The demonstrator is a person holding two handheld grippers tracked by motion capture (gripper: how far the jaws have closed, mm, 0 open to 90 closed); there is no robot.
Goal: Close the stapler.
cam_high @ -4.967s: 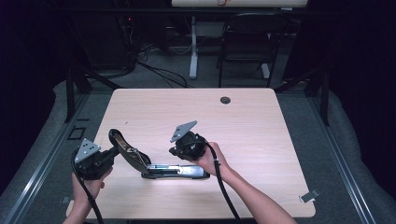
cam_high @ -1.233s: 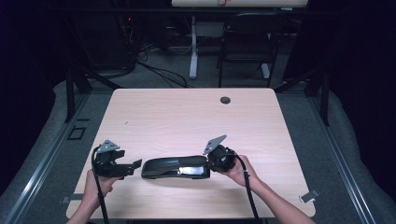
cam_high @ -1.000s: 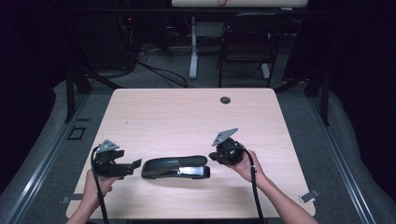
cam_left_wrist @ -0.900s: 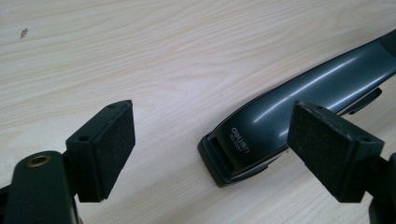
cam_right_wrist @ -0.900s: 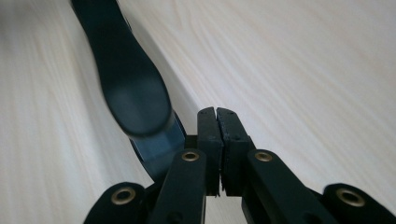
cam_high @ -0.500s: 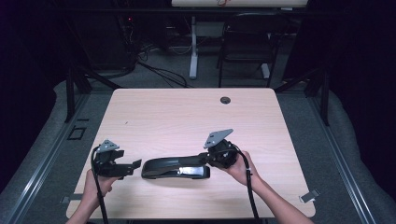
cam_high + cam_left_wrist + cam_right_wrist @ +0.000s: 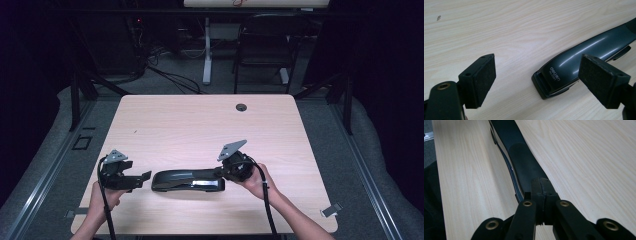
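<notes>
1. Where the person's left hand (image 7: 102,197) rests at the near left edge of the surface (image 7: 200,120), the left tongs (image 7: 142,176) lie low and point rightward, their jaws standing wide apart with nothing between them.
2. Seen from the left gripper view, the two black pads (image 7: 482,75) frame bare wood, and the front end of the stapler (image 7: 574,65), marked with white lettering, sits just ahead of them without touching.
3. Lying flat along the near middle of the surface, the dark stapler (image 7: 189,180) runs left to right between the two tongs.
4. At its right end, the right tongs (image 7: 222,171) are fully closed, pads pressed together, their tips at the stapler's rear end (image 7: 524,167); whether they touch it cannot be told.
5. Farther right, the person's right hand (image 7: 257,180) holds that gripper, its cable (image 7: 265,200) trailing toward the near edge.
</notes>
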